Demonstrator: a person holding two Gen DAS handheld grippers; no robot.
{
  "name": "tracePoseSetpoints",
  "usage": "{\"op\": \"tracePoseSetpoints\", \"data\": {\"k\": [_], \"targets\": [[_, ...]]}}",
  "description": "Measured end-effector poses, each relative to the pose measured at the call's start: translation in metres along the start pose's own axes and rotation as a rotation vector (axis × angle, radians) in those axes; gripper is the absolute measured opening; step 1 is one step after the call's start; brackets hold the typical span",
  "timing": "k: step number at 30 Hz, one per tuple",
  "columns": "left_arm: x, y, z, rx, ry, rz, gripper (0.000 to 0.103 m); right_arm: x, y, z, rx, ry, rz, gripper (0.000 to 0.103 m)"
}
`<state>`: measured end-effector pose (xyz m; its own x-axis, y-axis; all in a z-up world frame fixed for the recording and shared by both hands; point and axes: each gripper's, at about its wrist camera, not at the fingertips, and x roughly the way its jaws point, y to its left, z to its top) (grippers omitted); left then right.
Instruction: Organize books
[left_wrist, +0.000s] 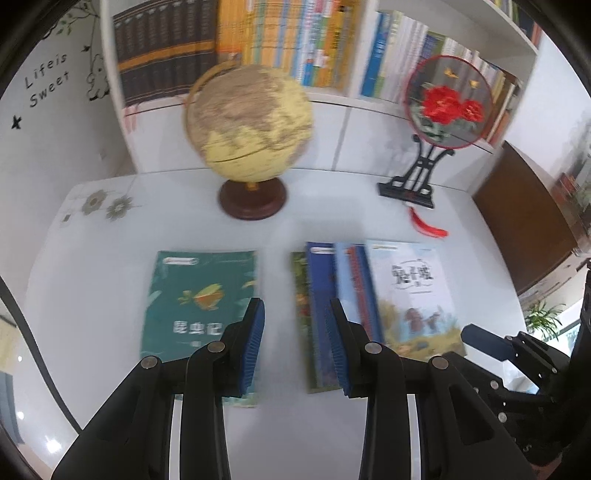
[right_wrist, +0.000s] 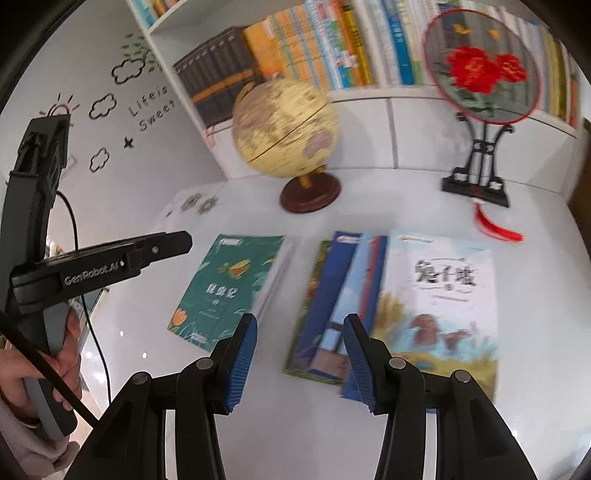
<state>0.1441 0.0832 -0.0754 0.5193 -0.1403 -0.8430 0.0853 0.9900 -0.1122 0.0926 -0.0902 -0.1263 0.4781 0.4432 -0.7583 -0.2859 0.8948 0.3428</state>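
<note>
A green book (left_wrist: 199, 302) (right_wrist: 229, 288) lies flat on the white table (left_wrist: 280, 424), left of centre. To its right sits a fanned pile: a white-covered book (left_wrist: 410, 295) (right_wrist: 439, 295) on top, with blue books (left_wrist: 325, 295) (right_wrist: 332, 295) and a green-edged one sticking out beneath on the left. My left gripper (left_wrist: 296, 306) hovers above the gap between the green book and the pile, open and empty. My right gripper (right_wrist: 301, 325) hangs over the pile's left edge, open too, holding nothing. The left gripper (right_wrist: 177, 242) also shows in the right wrist view, held by a hand (right_wrist: 62, 354).
A globe (left_wrist: 251, 122) on a brown base and a round red-flower fan on a black stand (left_wrist: 447, 99) with a red tassel stand behind the books. A white bookshelf (left_wrist: 332, 99) packed with books backs the table. A brown cabinet (left_wrist: 524, 214) is at the right.
</note>
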Motion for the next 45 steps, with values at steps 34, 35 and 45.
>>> {"op": "tracePoseSetpoints", "data": {"k": [34, 35, 45], "targets": [[0.159, -0.098, -0.035, -0.053, 0.255, -0.293, 0.032, 0.040, -0.219, -0.037, 0.340, 0.100, -0.014, 0.048], [0.163, -0.098, -0.036, -0.060, 0.267, -0.294, 0.032, 0.044, -0.221, -0.038, 0.347, 0.106, -0.010, 0.048], [0.173, -0.089, -0.031, -0.098, 0.250, -0.336, 0.044, 0.072, -0.231, -0.042, 0.365, 0.141, 0.013, 0.048]]}}
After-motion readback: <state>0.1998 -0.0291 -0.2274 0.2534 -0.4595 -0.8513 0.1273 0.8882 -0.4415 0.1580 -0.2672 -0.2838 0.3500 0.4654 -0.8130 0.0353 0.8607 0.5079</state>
